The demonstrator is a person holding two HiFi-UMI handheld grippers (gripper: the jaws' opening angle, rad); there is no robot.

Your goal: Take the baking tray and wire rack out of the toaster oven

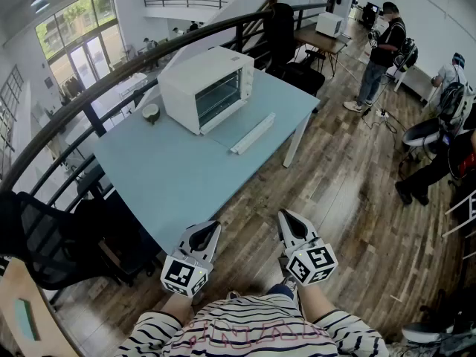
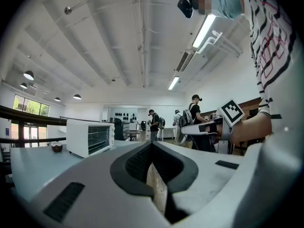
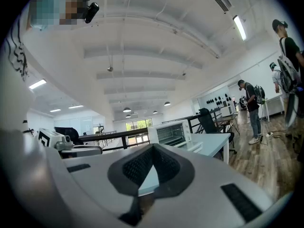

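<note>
Jaws of left gripper and right gripper closed, empty, held level short of table corner, likely pre-reach. Toaster oven well apart on far side, door seemingly down for access. Tray, rack indistinct.

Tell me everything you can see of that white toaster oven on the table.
The toaster oven is a white, boxy appliance that looks like painted metal. It stands upright near the far edge of the pale blue table. Its glass door seems to be folded down flat onto the table, with the white handle bar foremost. A wire rack shows inside. Only the table touches it.
</note>
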